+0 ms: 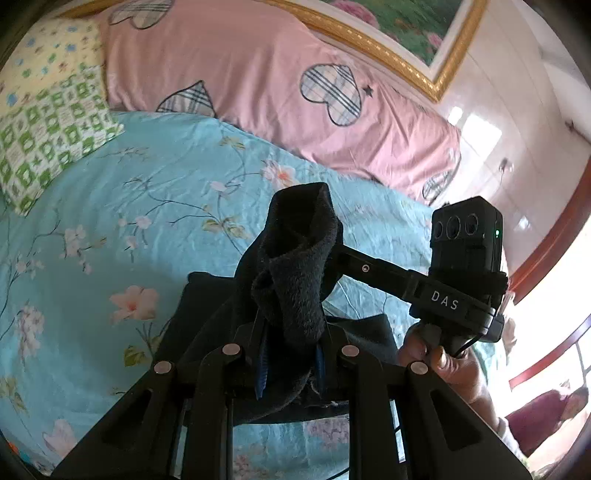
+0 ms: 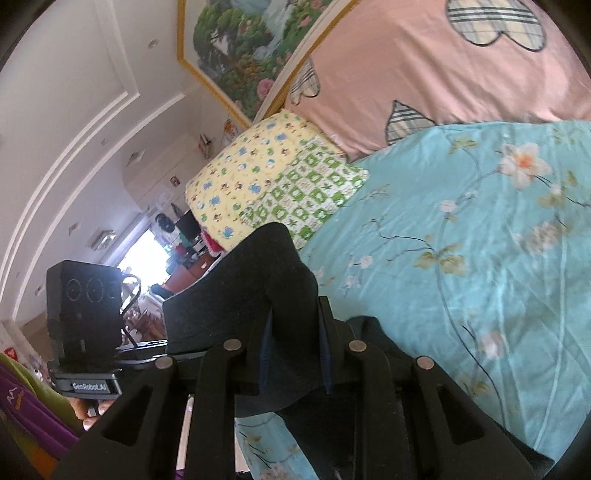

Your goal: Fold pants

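The pants (image 1: 295, 258) are black and fleecy. My left gripper (image 1: 291, 354) is shut on a bunched fold of them, and the cloth stands up past the fingers and hangs below onto the bed. My right gripper (image 2: 293, 350) is shut on another edge of the pants (image 2: 255, 291), lifted above the sheet. The right gripper's body with its camera block (image 1: 465, 258) shows just right of the cloth in the left wrist view. The left gripper's body (image 2: 85, 314) shows at the left in the right wrist view. Both sets of fingertips are hidden by cloth.
A light blue floral sheet (image 1: 129, 229) covers the bed. A pink quilt with plaid hearts (image 1: 258, 85) lies along the far side. A green-and-yellow patterned pillow (image 1: 48, 122) lies at the head. A gold-framed picture (image 1: 424, 33) hangs on the wall behind.
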The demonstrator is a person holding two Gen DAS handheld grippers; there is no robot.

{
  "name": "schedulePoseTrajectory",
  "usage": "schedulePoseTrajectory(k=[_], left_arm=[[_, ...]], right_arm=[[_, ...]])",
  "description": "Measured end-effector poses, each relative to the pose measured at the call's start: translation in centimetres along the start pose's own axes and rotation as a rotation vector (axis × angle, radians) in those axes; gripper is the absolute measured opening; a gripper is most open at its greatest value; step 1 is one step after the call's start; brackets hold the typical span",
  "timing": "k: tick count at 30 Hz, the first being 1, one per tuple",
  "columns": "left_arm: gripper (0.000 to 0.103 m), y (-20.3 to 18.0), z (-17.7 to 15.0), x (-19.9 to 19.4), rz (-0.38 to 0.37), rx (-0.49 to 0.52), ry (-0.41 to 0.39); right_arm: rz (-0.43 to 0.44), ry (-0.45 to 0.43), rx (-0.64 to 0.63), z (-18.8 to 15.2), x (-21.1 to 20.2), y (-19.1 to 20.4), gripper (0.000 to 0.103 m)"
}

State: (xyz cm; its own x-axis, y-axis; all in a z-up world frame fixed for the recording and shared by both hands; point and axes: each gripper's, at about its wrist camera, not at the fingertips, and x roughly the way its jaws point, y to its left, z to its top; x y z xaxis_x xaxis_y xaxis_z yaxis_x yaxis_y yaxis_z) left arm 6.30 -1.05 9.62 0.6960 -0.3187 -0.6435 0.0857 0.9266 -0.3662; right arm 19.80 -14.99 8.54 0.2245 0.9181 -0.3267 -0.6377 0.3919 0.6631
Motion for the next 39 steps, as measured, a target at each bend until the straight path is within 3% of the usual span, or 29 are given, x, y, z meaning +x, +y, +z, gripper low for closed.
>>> schedulePoseTrajectory(k=[30, 39], left_arm=[[0.019, -7.9, -2.3, 7.3, -0.024, 0.182, 0.107], [0.023, -9.0, -4.1, 9.6, -0.043, 0.24, 0.127]], right_arm=[[-0.106, -0.076, 0.117, -4.4, -7.7, -6.7, 0.024], [-0.207, -0.075, 0.149, -5.8, -9.8, -7.8, 0.025]])
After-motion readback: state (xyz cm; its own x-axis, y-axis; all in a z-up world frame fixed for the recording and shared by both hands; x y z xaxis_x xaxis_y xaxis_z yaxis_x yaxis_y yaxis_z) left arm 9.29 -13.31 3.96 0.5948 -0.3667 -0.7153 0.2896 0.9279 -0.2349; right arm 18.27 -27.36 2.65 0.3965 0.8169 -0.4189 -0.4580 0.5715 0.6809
